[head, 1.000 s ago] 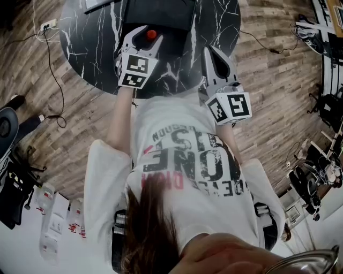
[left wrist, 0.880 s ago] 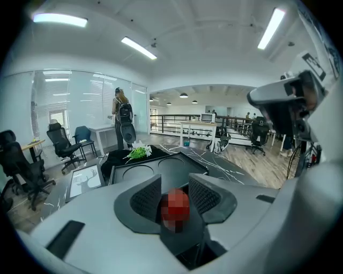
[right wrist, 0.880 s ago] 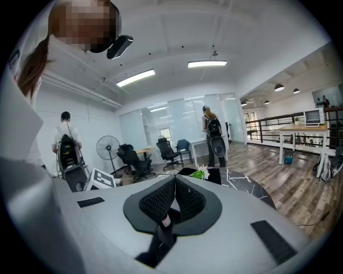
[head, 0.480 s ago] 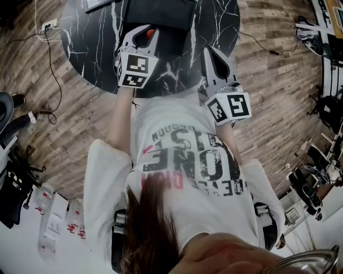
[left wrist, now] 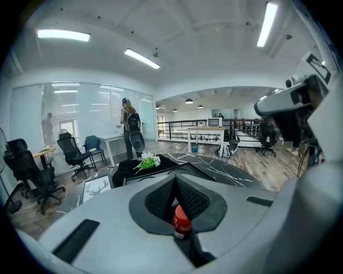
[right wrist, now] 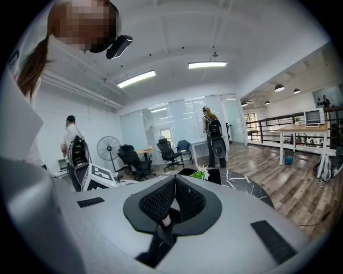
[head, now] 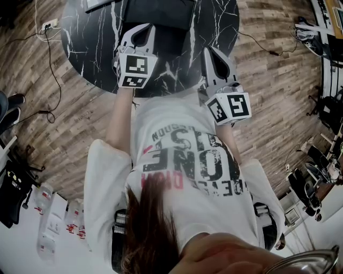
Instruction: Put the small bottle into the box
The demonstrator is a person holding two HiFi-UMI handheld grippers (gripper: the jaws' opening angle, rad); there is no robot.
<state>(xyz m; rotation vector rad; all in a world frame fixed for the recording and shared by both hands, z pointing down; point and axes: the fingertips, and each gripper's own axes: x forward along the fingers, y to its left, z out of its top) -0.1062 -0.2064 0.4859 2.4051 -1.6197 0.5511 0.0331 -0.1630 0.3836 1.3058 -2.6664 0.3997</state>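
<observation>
In the left gripper view a small bottle with a red cap stands upright between the black ribbed pads, and my left gripper is shut on it. In the head view the left gripper hovers over the round black marble table, just in front of the dark box; there its jaws hide the bottle. My right gripper is held over the table's right front edge. Its pads meet in the right gripper view, where the right gripper is shut and no task object shows between them.
A green plant lies on a black cloth on the table, and a white picture frame sits at its left. A power strip with cables lies on the wooden floor. Office chairs and a standing person are farther off.
The left gripper's jaws have closed over the red-capped bottle, so the cap no longer shows in the head view. The right gripper has stayed where it was.
</observation>
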